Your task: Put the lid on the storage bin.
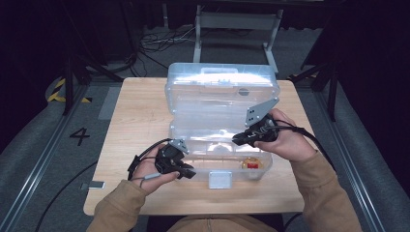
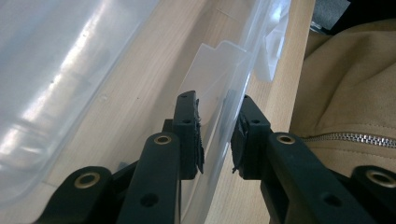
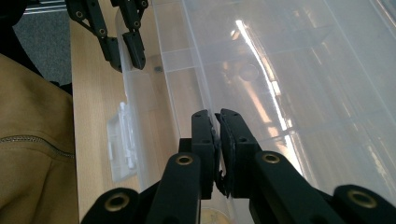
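Note:
A clear plastic box (image 1: 263,170) stands on the wooden table (image 1: 140,111) with its lid (image 1: 222,89) tipped back and open. My left gripper (image 1: 190,173) is at the box's front left corner, its jaws closed on the clear front wall (image 2: 219,107), one inside and one outside. My right gripper (image 1: 237,140) reaches into the box from the right. It is shut on the thin clear edge of an inner tray (image 3: 196,84). The left gripper (image 3: 126,51) also appears far off in the right gripper view. A small red and yellow object (image 1: 251,164) lies in the box's front right corner.
The box's white latch (image 1: 220,180) hangs at the middle of the front wall, near the table's front edge. The person's tan sleeves come in from below. Bare wood lies left of the box. Metal frames, cables and dark floor surround the table.

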Motion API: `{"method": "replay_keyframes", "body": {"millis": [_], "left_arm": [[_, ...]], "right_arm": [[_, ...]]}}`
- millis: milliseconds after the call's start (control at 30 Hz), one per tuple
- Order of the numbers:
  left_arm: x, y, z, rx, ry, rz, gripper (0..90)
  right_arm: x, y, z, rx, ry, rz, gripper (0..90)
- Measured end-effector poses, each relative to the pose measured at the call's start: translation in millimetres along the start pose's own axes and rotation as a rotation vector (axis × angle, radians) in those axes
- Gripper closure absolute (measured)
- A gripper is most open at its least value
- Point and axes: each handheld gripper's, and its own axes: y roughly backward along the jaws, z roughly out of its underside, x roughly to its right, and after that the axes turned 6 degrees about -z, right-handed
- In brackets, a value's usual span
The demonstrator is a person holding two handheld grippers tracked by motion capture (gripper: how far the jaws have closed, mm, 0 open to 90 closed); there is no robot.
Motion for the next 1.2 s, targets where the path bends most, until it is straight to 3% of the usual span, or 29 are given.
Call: {"method": "replay_keyframes", "body": {"millis": [433,633,833,933,967,1100,1200], "left_arm": [[1.3,0.1,0.6,0.006,-0.015,-0.009,74.4],[3.9,2.1,2.5,-0.008,-0.005,-0.019,68.6],[7.3,21.0,3.1,0.023,-0.016,-0.021,62.1],[7.6,28.0,3.2,0.039,-0.013,-0.021,64.1],[6.4,36.5,3.3,0.074,-0.007,0.008,64.7],[4.8,45.6,4.0,0.105,0.002,0.009,65.2],[1.1,56.0,5.5,0.158,0.026,0.043,64.2]], "right_arm": [[-2.7,-1.0,2.0,0.007,0.0,0.007,85.0],[-2.2,-1.3,2.7,0.012,0.003,-0.002,85.1],[-2.7,-1.2,5.9,0.038,-0.011,-0.007,85.3],[-2.2,-1.2,7.7,0.049,-0.009,-0.008,85.3],[-2.6,-1.2,8.1,0.053,-0.013,-0.006,85.3],[-2.8,-1.2,9.3,0.06,-0.015,-0.007,85.2],[-3.1,-1.1,10.0,0.065,-0.018,-0.006,85.1]]}}
